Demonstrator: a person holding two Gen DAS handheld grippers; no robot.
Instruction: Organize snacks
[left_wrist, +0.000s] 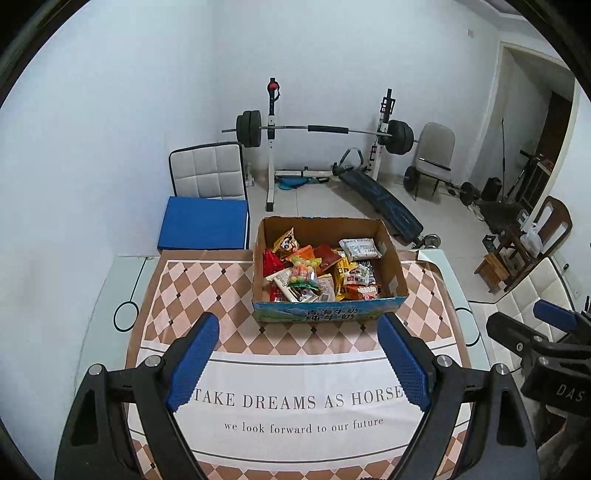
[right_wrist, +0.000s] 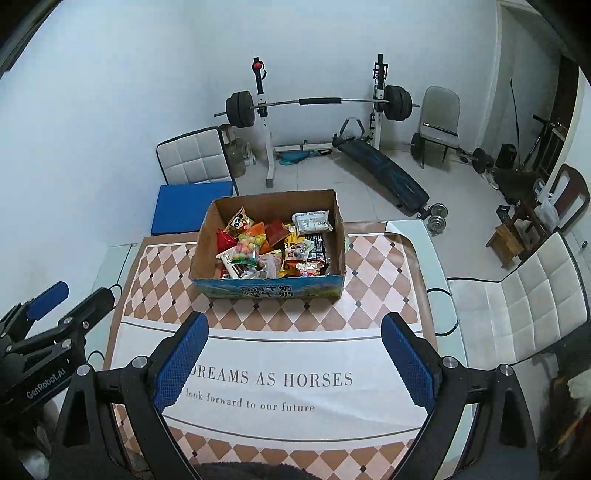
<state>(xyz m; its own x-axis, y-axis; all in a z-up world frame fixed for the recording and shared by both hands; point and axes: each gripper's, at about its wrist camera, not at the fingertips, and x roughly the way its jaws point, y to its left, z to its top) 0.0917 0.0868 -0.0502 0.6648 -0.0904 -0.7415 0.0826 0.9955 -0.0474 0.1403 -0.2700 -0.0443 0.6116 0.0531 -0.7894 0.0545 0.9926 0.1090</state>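
Observation:
An open cardboard box (left_wrist: 395, 273) with a blue printed front stands on the far part of the table; it also shows in the right wrist view (right_wrist: 201, 251). It holds several snack packets, among them a bag of coloured candy balls (left_wrist: 302, 275) (right_wrist: 246, 248) and a white packet (left_wrist: 360, 248) (right_wrist: 311, 220). My left gripper (left_wrist: 298, 328) is open and empty, held above the table in front of the box. My right gripper (right_wrist: 294, 328) is open and empty, beside the left one, also short of the box.
The table carries a checkered cloth (left_wrist: 207, 291) (right_wrist: 369, 284) with printed words. A blue cushion on a white chair (left_wrist: 205, 221) stands behind the table. A white chair (right_wrist: 517, 295) is at the right. A barbell rack (left_wrist: 325, 129) and bench stand on the floor behind.

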